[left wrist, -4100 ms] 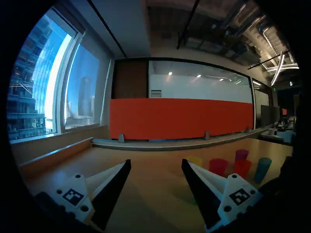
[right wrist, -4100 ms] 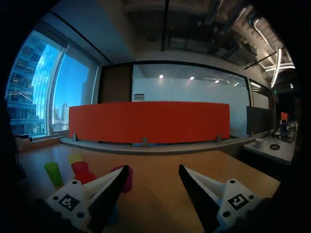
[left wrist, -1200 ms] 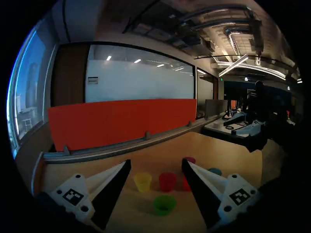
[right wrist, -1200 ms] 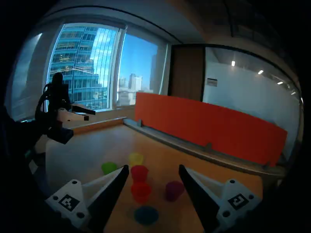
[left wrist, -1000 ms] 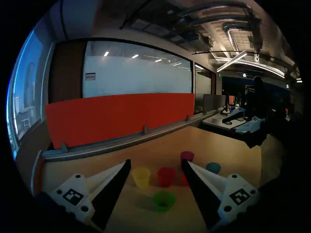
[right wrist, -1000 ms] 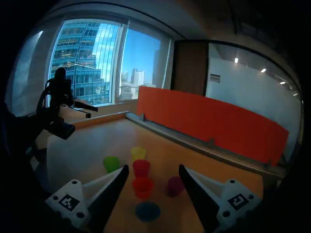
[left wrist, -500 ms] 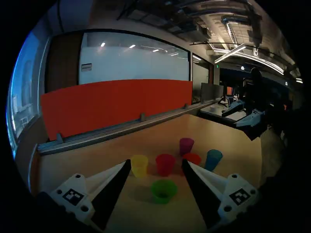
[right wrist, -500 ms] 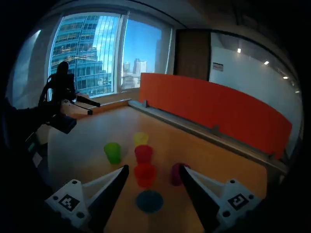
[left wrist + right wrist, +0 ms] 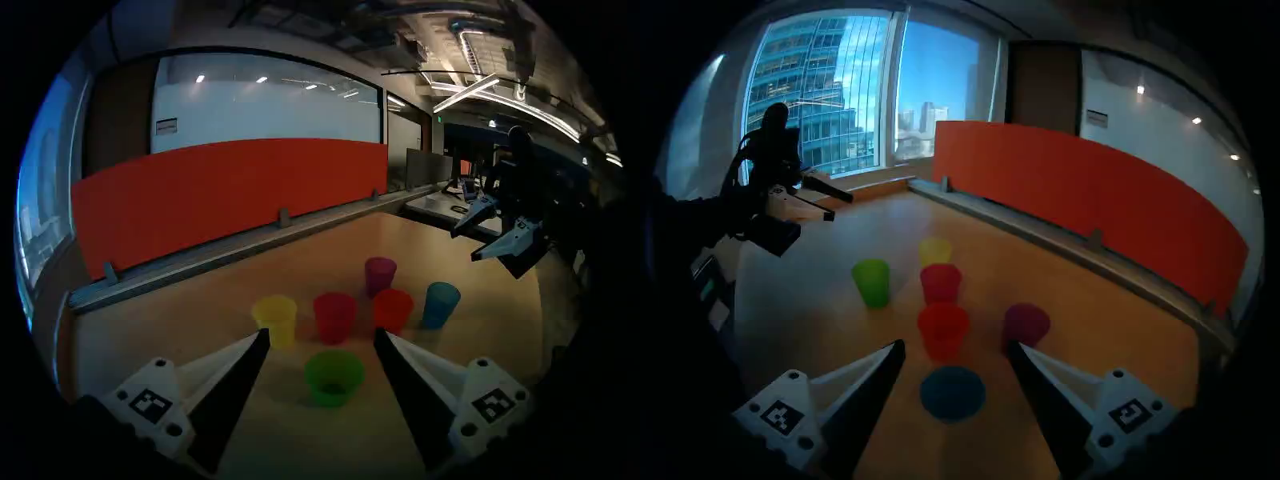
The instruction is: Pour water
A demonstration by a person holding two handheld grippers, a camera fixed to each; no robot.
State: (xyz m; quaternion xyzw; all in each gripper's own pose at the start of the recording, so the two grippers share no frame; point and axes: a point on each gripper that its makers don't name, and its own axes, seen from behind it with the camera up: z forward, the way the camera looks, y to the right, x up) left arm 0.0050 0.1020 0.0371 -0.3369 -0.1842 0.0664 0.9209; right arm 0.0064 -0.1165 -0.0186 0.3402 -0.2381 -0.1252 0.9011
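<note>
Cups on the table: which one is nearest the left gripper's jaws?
The green cup: it stands alone on the near side of the other cups, framed between the open jaws of the left gripper.

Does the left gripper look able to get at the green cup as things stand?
Probably yes: the left gripper is open, and the green cup stands upright just ahead, in line with the gap between its jaws, with nothing in front; the other cups stand behind it.
</note>
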